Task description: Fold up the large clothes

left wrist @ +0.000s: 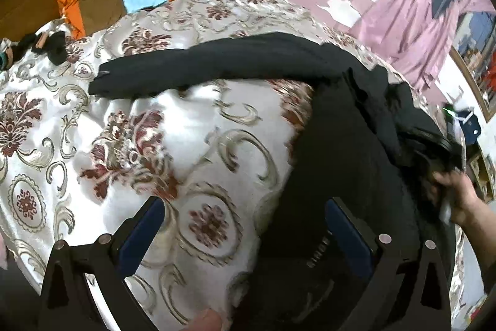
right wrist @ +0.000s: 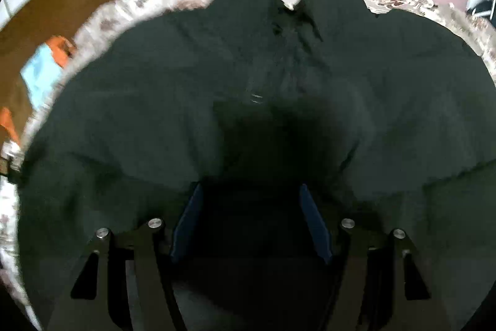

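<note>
Blue-padded fingers of the left gripper (left wrist: 245,225) stand wide and empty over the patterned bedspread (left wrist: 77,120), one pad above the edge of the black garment (left wrist: 334,151) spread on the bed, while the right gripper (right wrist: 251,219) hangs half-open, close over the same dark cloth, nothing visibly pinched. Judging by this, the garment is being laid out or gathered for a first fold, so each gripper next needs an edge. Only the left view shows a long sleeve (left wrist: 201,67) stretched sideways and a hand (left wrist: 458,194) at the cloth; the right shows the collar notch (right wrist: 291,5).
</note>
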Action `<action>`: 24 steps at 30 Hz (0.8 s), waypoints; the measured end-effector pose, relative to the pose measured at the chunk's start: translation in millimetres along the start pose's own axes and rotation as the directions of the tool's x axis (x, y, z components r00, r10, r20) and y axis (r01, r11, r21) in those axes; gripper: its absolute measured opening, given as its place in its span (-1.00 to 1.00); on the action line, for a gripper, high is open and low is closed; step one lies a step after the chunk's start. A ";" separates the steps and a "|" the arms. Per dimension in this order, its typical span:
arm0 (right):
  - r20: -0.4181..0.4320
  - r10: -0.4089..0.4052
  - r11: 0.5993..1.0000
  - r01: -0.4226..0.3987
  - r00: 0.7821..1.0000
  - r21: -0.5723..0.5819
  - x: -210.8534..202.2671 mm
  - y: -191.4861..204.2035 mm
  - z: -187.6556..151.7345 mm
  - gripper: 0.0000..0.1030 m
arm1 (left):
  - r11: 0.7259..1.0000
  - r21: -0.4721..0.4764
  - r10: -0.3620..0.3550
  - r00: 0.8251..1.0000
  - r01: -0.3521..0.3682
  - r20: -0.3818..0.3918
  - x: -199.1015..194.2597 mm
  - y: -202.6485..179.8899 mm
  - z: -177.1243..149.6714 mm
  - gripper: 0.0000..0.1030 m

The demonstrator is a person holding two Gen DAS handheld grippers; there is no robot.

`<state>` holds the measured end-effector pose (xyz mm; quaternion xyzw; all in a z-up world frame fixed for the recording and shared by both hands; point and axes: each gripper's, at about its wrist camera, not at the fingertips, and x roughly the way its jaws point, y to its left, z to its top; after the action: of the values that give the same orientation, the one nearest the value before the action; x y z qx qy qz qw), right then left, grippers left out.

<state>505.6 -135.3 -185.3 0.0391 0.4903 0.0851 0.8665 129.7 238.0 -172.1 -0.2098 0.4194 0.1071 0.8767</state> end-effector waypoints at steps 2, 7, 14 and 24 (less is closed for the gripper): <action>0.025 0.065 0.998 -0.064 0.998 -0.016 -20.3 6.8 -6.9 0.19 | 1.000 -0.030 0.007 1.000 -0.007 0.008 6.9 14.4 8.6 1.00; 0.028 0.174 0.980 -0.170 0.984 -0.106 -65.1 26.6 -34.2 0.25 | 0.980 -0.194 -0.033 0.999 0.039 0.035 38.6 72.4 56.1 1.00; -0.005 0.238 0.949 -0.233 0.971 -0.210 -100.2 43.7 -53.3 0.26 | 0.876 -0.460 -0.140 0.989 0.143 0.041 124.2 137.1 100.6 1.00; 0.005 0.289 0.920 -0.276 0.957 -0.279 -101.1 102.1 -17.2 0.26 | 0.627 -0.686 -0.345 0.921 0.369 0.179 186.8 159.5 117.9 0.99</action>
<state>428.7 -54.1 -93.5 -0.0095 0.4425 0.2758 0.8532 269.9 436.0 -296.2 -0.6070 0.2823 0.0873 0.7377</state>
